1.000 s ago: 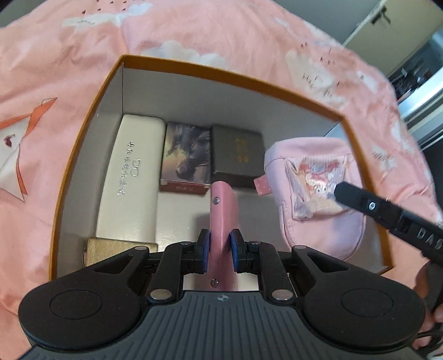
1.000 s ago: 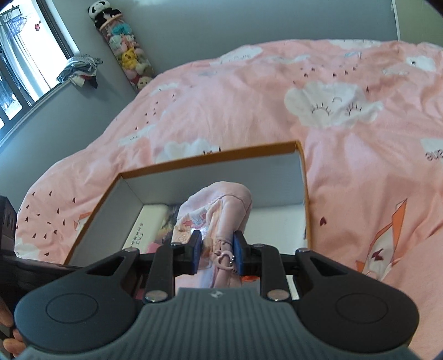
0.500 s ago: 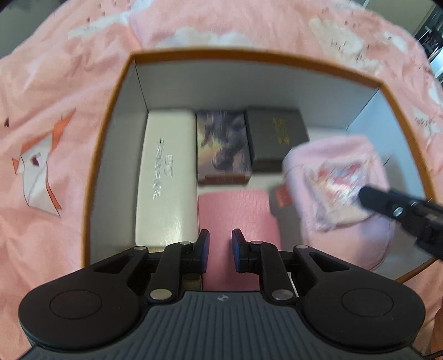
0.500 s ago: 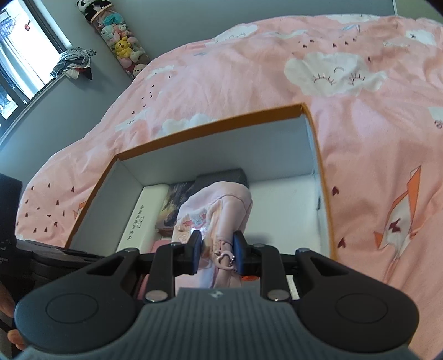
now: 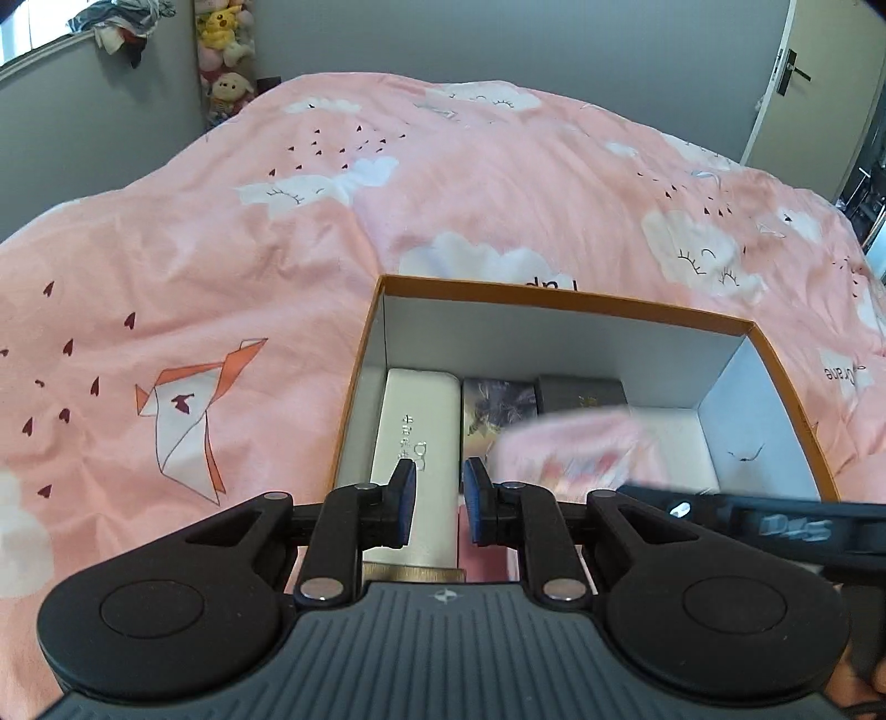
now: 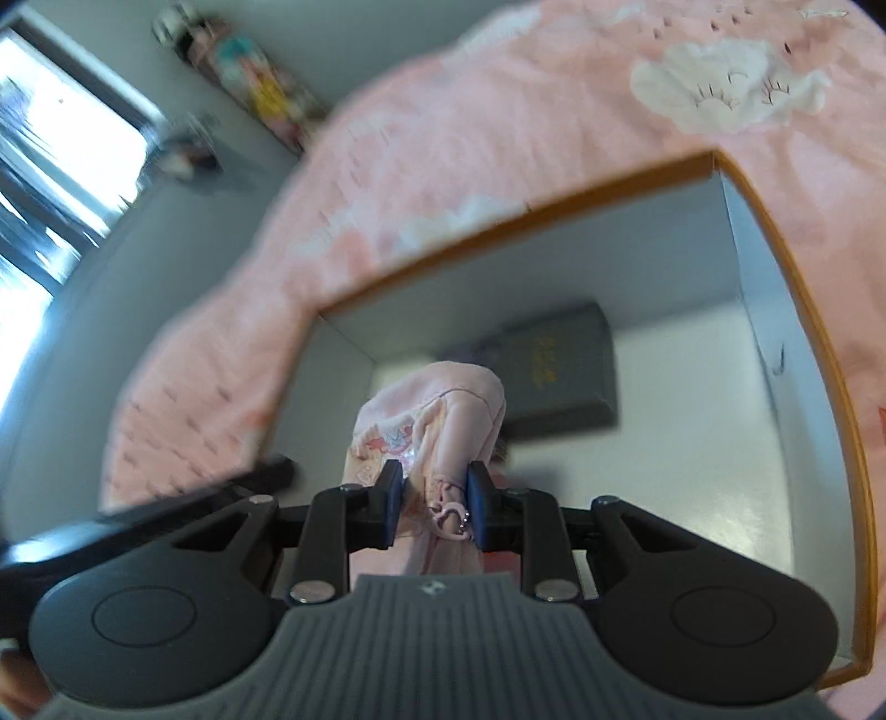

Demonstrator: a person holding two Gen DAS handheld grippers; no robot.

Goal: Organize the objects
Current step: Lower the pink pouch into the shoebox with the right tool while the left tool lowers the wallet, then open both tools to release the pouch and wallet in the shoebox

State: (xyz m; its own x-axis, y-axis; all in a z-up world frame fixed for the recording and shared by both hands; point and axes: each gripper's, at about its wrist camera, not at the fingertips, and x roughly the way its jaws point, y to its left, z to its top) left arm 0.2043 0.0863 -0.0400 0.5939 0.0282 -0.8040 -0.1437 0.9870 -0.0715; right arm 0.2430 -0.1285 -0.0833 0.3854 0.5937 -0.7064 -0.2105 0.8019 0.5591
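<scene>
Where the grey walls meet, a pink duvet [image 5: 454, 183] printed with clouds and paper cranes covers the bed and carries an orange-rimmed box [image 5: 559, 296]. Plush toys [image 5: 224, 52] hang in the corner. The right gripper [image 6: 431, 507] pinches a pink pouch [image 6: 437, 410] over the box's middle; the left gripper [image 5: 437, 501] hangs empty, jaws narrow, above the near edge.

Box [image 5: 565, 302]: left side filled by white case [image 5: 418, 432] and two small boxes; right floor [image 6: 692, 387] bare; pink pouch [image 6: 437, 410] overhead.

Pink pouch [image 5: 576, 443] blurs, hiding part of the picture box [image 5: 498, 410].
</scene>
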